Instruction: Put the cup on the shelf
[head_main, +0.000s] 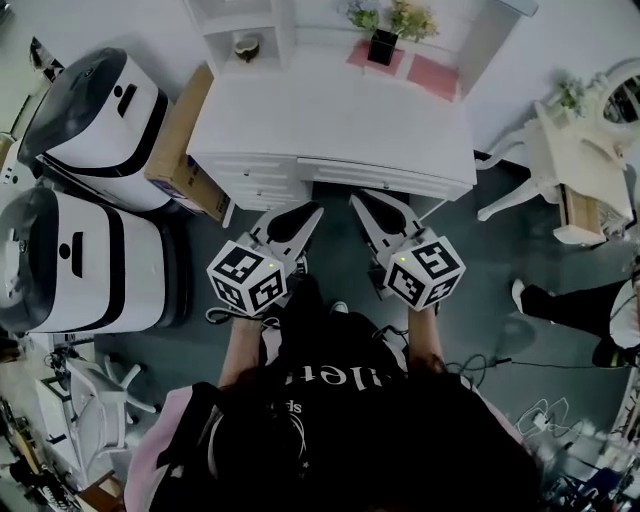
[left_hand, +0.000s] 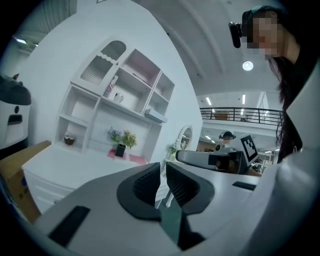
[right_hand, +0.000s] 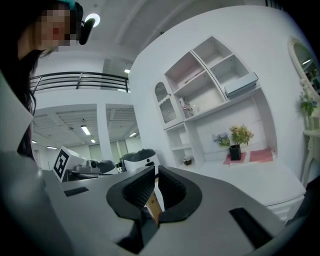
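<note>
both grippers idle before desk (head_main: 330, 120)
left gripper (head_main: 308, 214) and right gripper (head_main: 362, 203) jaws closed, empty, pointing 12, ready to reach; likely cup (head_main: 247, 45), small and brown, sits in cubby (head_main: 262, 60) at 11.

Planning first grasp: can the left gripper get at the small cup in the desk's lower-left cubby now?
Probably, with a forward reach. Left gripper hangs shut at the front of the desk; the cup sits in an open-fronted cubby back left, bare desk between. Open the jaws first.
</note>
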